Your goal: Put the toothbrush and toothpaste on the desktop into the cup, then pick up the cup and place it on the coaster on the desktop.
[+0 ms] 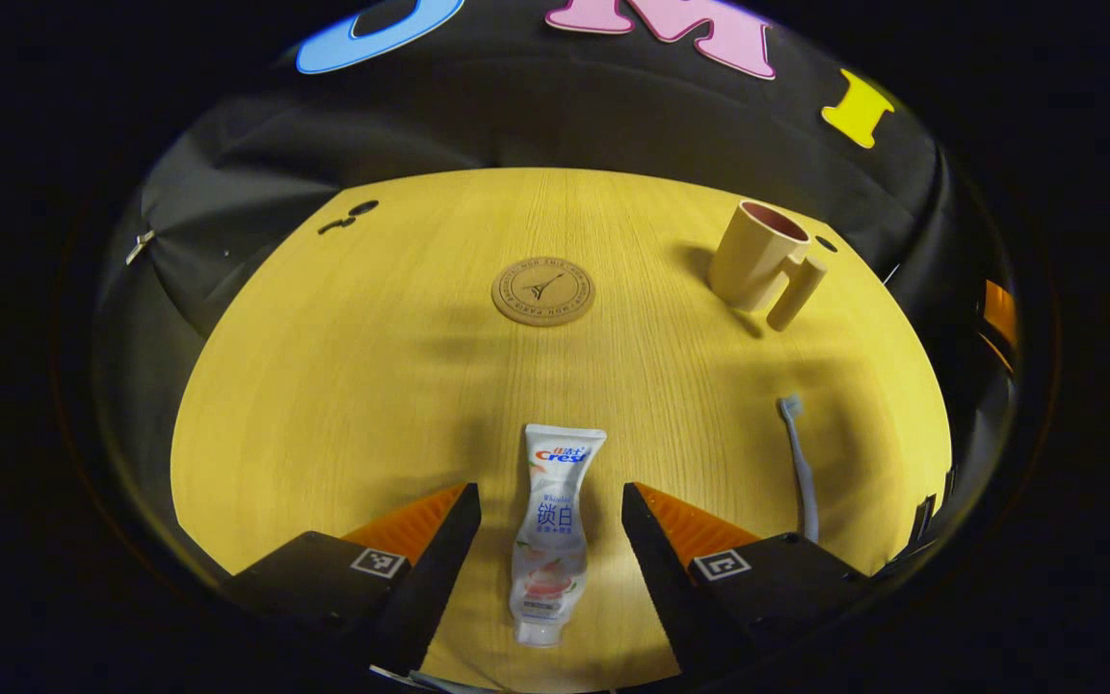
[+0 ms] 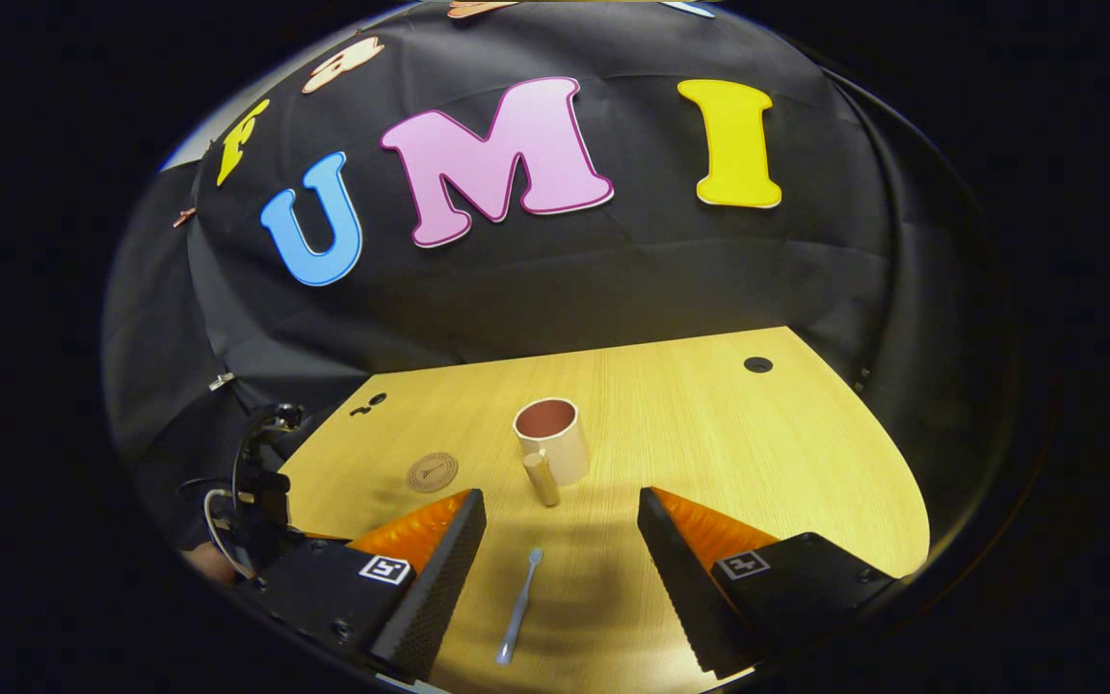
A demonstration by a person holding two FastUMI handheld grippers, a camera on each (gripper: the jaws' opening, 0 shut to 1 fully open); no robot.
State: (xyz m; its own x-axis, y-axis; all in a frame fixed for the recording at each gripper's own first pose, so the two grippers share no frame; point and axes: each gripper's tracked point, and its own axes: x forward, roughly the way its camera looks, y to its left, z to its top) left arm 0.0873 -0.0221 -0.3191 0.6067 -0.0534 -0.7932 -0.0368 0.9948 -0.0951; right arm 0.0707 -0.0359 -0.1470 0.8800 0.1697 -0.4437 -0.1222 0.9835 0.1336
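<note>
A white toothpaste tube (image 1: 549,532) lies on the wooden desktop (image 1: 343,386), lengthwise between the spread fingers of my left gripper (image 1: 549,496), which is open and not touching it. A grey toothbrush (image 1: 799,461) lies to the right. A beige cup (image 1: 759,255) with a thick handle stands upright at the far right, a round cork coaster (image 1: 542,290) at the centre. In the right gripper view, the toothbrush (image 2: 518,607) lies between the open fingers of my right gripper (image 2: 560,511), above the desktop. The cup (image 2: 552,440) stands straight ahead, the coaster (image 2: 433,472) to its left.
Small cable holes (image 1: 353,214) sit near the desktop's far left corner, another hole (image 2: 757,364) at the far right. The left gripper's body with cables (image 2: 251,492) shows at the left edge of the right gripper view. Black cloth surrounds the desk.
</note>
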